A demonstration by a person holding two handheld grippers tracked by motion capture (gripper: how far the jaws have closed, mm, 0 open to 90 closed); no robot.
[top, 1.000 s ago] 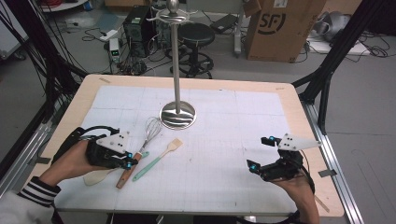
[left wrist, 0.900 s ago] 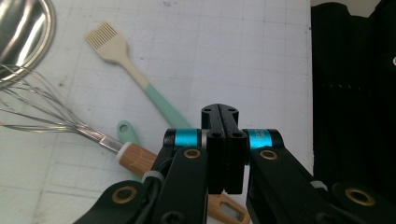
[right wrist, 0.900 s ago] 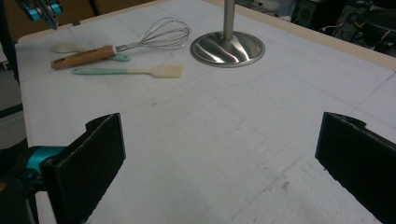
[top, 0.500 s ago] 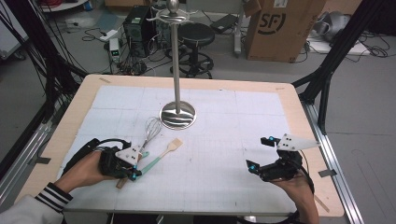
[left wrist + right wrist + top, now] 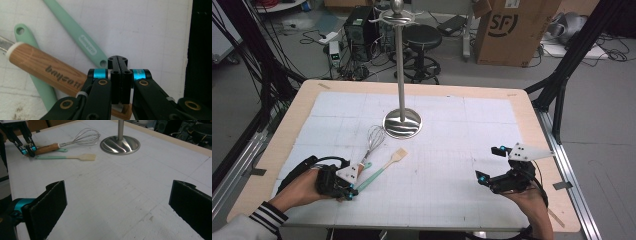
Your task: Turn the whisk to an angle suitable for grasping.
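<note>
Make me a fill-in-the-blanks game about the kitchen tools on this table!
The whisk has a ____ handle.
The spatula has a mint ____ handle.
The left gripper has its jaws ____.
The tall metal stand has a ____ base.

Missing words: wooden; green; shut; round

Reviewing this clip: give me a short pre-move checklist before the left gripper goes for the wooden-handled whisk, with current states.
1. Left gripper jaws open for a grasp: not ok, shut.
2. Left gripper low over the whisk handle end: ok.
3. Whisk handle free of other utensils: not ok, it lies across a green handle.
4. Spatula apart from the whisk: cannot tell.
5. Right gripper open and away: ok.
6. Stand base unobstructed: ok.
</note>
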